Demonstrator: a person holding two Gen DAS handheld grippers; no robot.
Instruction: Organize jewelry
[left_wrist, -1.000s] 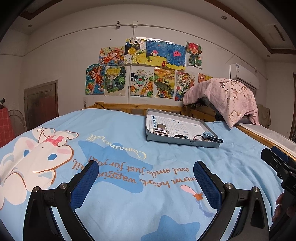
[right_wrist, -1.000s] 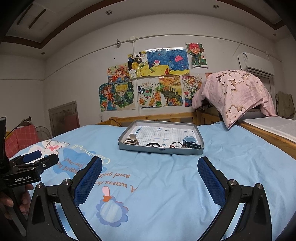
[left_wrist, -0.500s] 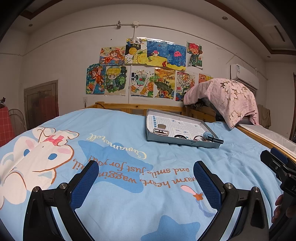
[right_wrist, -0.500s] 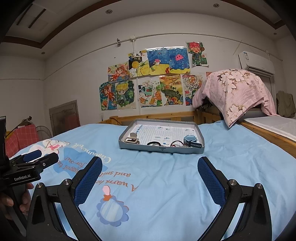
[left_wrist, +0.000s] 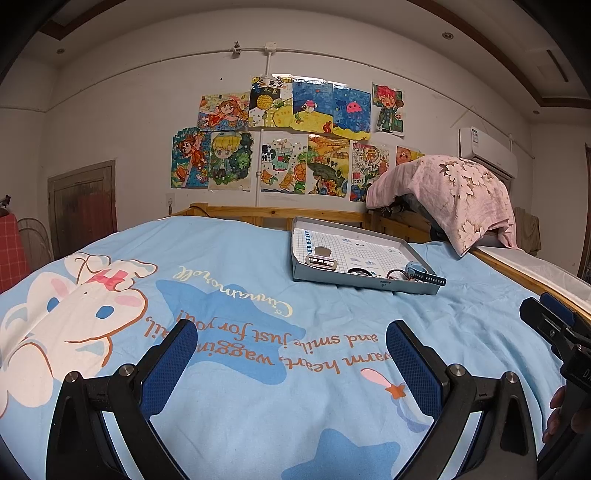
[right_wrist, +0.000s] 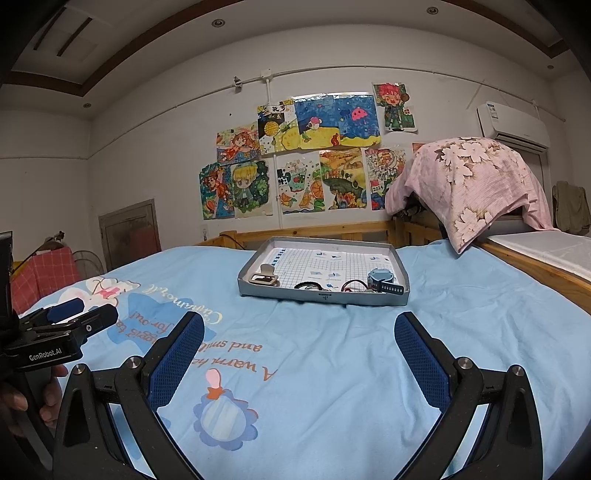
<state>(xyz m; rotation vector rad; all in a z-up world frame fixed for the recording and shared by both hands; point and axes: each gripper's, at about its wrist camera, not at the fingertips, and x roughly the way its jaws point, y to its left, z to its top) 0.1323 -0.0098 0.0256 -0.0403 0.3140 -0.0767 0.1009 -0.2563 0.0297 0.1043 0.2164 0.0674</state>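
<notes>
Nearest the cameras, both tongs hang low over a bed spread with a light blue cartoon-print sheet (right_wrist: 332, 369): the left gripper (left_wrist: 291, 354) and the right gripper (right_wrist: 299, 349) each have their blue-padded fingers spread wide, with nothing between them, and only bare sheet lies under each. In the right wrist view the left gripper shows at the left edge, held by a hand (right_wrist: 22, 398); in the left wrist view the right gripper shows at the right edge. Between the tongs and the tray the sheet is smooth fabric, printed with a white bunny (left_wrist: 74, 306) toward the bed's left side and a line of orange lettering. A wooden bed rail (right_wrist: 535, 266) runs along the right edge. Toward the head of the bed, a little right of centre, sits a shallow grey tray (right_wrist: 321, 298) lined with grid paper. The jewelry lies along its near wall: a beige hair clip (right_wrist: 263, 277) at the near left corner, a black ring-shaped band (right_wrist: 308, 285) near the middle, a thin red-and-black loop (right_wrist: 352, 285) beside it, and a blue watch (right_wrist: 380, 278) at the near right corner, its dark strap resting on the rim. Behind the tray runs a wooden headboard (right_wrist: 332, 229), with a pink flowered cloth (right_wrist: 472, 173) draped over something at its right end. On the white wall beyond hang children's drawings (right_wrist: 314, 158) and an air conditioner (right_wrist: 513, 127), with a brown door (right_wrist: 129, 232) at the left.
</notes>
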